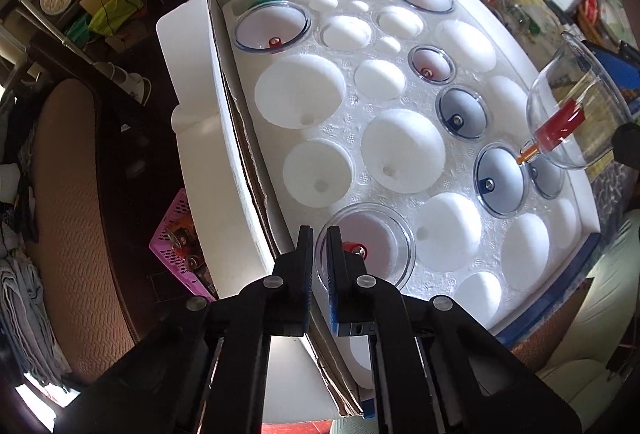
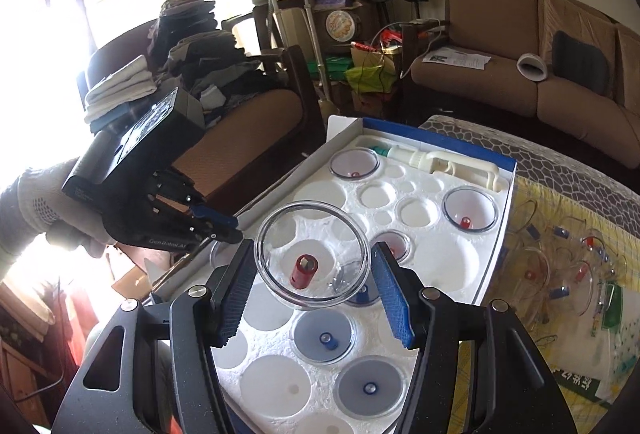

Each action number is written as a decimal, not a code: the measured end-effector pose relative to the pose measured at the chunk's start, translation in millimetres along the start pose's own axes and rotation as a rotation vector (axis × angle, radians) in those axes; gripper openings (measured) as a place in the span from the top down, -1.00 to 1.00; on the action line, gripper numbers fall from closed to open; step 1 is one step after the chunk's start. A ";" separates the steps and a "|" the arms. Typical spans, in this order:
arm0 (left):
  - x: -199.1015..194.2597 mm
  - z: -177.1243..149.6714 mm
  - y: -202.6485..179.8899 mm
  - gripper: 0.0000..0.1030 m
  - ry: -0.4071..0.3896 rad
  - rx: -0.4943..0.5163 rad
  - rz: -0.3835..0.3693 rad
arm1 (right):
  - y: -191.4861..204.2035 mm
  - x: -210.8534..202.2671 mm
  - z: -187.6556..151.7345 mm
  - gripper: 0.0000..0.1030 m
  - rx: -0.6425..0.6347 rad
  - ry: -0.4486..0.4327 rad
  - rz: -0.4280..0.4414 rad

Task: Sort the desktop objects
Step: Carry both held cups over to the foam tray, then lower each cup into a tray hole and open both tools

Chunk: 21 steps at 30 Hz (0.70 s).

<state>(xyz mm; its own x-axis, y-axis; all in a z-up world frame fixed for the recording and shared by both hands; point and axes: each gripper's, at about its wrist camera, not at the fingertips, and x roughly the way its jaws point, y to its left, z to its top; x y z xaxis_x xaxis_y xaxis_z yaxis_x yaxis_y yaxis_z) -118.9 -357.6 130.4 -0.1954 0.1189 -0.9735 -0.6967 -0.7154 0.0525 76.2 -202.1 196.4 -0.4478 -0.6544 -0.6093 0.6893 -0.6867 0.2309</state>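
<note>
A white foam tray (image 1: 352, 102) with round wells lies in a blue-edged box; several wells hold clear cupping cups with red or blue valves. My left gripper (image 1: 319, 234) is nearly shut and empty, at the rim of a red-valve cup (image 1: 366, 244) seated in a near well. It also shows in the right wrist view (image 2: 236, 228). My right gripper (image 2: 314, 266) is shut on a large clear cup with a red valve (image 2: 310, 254), held above the tray (image 2: 452, 266). This cup shows at the right of the left wrist view (image 1: 576, 106).
A white hand pump (image 2: 444, 162) lies in the tray's far slot. Several loose cups (image 2: 560, 266) lie on a yellow cloth to the right of the box. A pink basket (image 1: 180, 246) sits on the floor. Sofas and clutter surround the table.
</note>
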 end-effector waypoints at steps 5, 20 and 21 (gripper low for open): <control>-3.3 -1.1 4.9 0.95 -0.018 -0.009 -0.016 | 14.3 6.0 -3.2 -0.17 -0.043 -0.004 0.023; -6.8 -5.9 12.8 0.85 -0.044 -0.060 -0.057 | 69.3 76.3 -37.0 -0.17 -0.299 0.149 -0.046; -9.0 -6.4 14.6 0.79 -0.048 -0.069 -0.068 | 70.1 79.8 -39.5 -0.17 -0.304 0.163 -0.046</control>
<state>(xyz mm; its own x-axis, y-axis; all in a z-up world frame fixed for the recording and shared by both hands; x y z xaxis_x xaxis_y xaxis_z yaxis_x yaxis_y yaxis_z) -122.9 -373.6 138.5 -0.1837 0.2007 -0.9623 -0.6605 -0.7502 -0.0304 111.2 -289.9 134.0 -0.4019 -0.5489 -0.7329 0.8199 -0.5722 -0.0211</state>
